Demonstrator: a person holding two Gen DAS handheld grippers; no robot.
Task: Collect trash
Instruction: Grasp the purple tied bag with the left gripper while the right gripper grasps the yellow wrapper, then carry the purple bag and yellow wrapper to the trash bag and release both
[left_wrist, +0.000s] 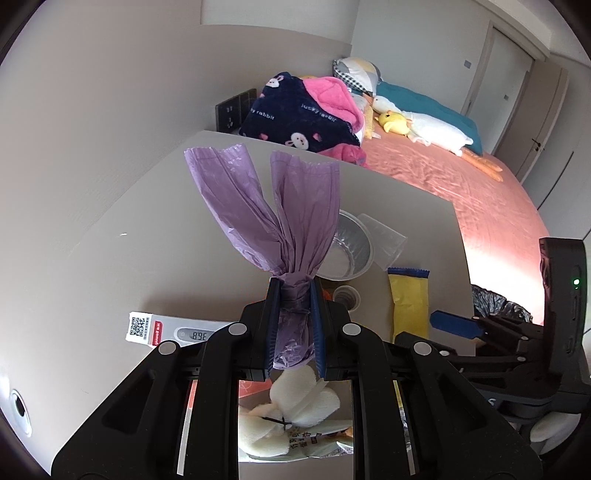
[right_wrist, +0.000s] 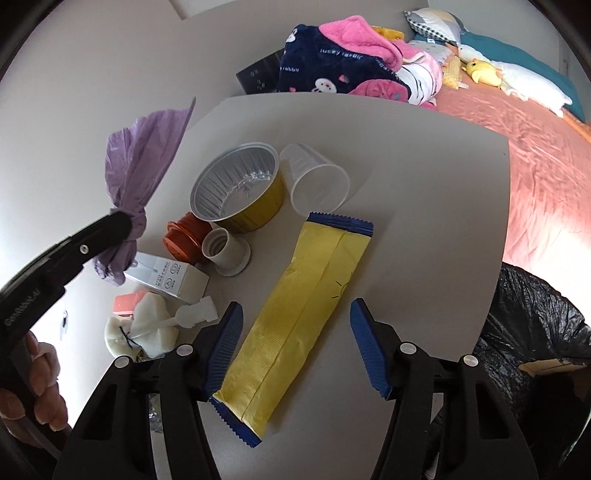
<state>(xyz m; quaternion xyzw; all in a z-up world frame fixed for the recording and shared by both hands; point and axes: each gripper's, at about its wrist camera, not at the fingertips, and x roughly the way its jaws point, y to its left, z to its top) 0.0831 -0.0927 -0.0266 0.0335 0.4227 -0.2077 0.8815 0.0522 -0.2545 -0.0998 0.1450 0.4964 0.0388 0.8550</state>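
Above the table (right_wrist: 424, 184), left claw (left_wrist: 293, 325) pinches knotted purple bag (left_wrist: 258, 206); right claw (right_wrist: 295, 343) gapes.

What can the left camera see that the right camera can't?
Only the left wrist view: the thermometer box and doors.
Only the right wrist view: the orange cap, a hand and the right gripper, open around the yellow wrapper.
Both: the purple bag pinched by the left gripper, foil bowl, clear cup, bed.
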